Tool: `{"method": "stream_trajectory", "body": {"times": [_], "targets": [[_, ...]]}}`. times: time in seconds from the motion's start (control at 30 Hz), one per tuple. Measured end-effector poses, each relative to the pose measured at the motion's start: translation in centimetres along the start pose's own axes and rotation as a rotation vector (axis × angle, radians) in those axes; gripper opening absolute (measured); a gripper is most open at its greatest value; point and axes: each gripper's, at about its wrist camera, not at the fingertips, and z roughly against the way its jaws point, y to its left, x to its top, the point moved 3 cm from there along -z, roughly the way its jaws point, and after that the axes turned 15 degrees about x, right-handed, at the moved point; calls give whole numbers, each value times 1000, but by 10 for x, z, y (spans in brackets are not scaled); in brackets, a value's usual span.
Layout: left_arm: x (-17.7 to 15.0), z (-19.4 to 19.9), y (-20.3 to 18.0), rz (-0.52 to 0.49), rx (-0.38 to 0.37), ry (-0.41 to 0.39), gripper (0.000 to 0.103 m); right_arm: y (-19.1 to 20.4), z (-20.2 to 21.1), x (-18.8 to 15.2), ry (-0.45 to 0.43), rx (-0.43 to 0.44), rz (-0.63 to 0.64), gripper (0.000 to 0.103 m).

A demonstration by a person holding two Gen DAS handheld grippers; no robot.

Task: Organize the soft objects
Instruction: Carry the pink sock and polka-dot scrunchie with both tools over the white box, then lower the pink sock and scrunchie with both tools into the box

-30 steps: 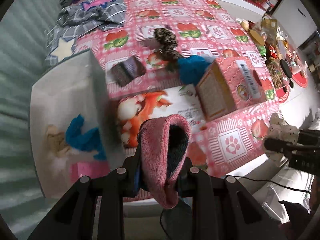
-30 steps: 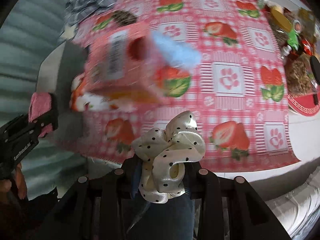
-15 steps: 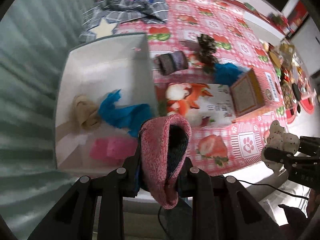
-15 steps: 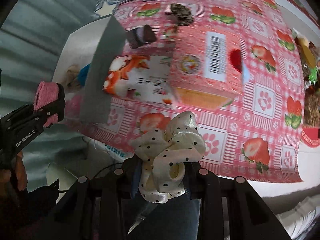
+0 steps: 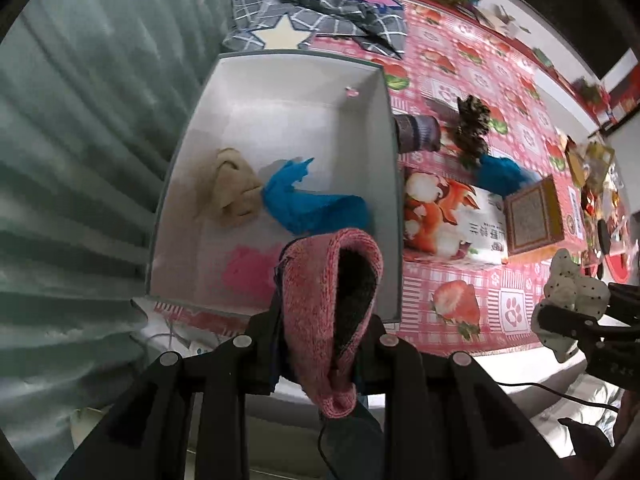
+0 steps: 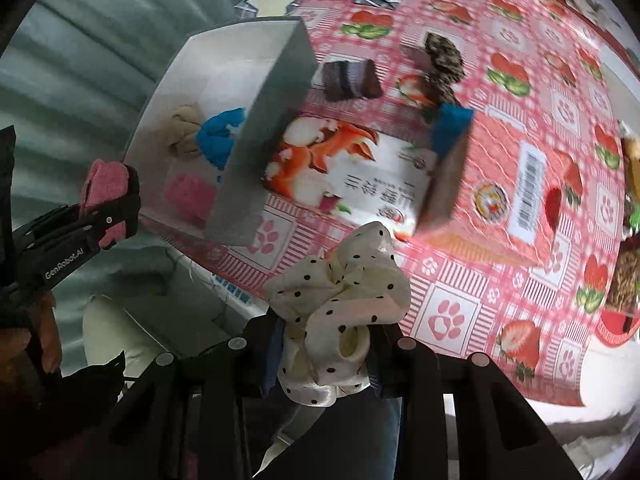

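My left gripper (image 5: 326,320) is shut on a pink knitted sock (image 5: 316,292) and hangs over the near edge of the white box (image 5: 276,92). Inside the box lie a beige cloth (image 5: 232,190), a blue cloth (image 5: 312,202) and a pink cloth (image 5: 250,270). My right gripper (image 6: 334,336) is shut on a cream polka-dot scrunchie (image 6: 340,292), above the table's front edge to the right of the box (image 6: 256,148). On the tablecloth lie a purple-brown sock (image 5: 418,134), a leopard-print scrunchie (image 5: 472,128) and a blue soft piece (image 5: 500,174).
A printed pack with orange and white pictures (image 5: 448,216) lies beside the box, with a pink carton (image 6: 500,196) next to it. A grey checked cloth with a star (image 5: 312,16) lies at the back. Snacks and jars (image 5: 596,184) crowd the right side.
Both grippers have moved left with their loads and rolled. The white box has come under my left gripper, and the right gripper is nearer the box.
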Motion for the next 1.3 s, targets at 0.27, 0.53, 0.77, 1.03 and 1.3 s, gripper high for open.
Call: {"method": "stream_trajectory", "body": {"times": [0.27,0.53,0.77,1.03,1.3], "targets": [[-3,-6,17,64,-5,14,29,23,-5,18,28,-1,70,36],[-7,-14,24,87,2,35,29,41,-11,32,46,10,122,36],[-7,-15,21,82,-2,33,29,55,-16,41,58,24,148,36],[-6,-21,26,104,3,44,29,71,-20,53,65,38,181,36],[-3,-26,24,95,7,54,29,75,-29,57,84,44,189,36]]}}
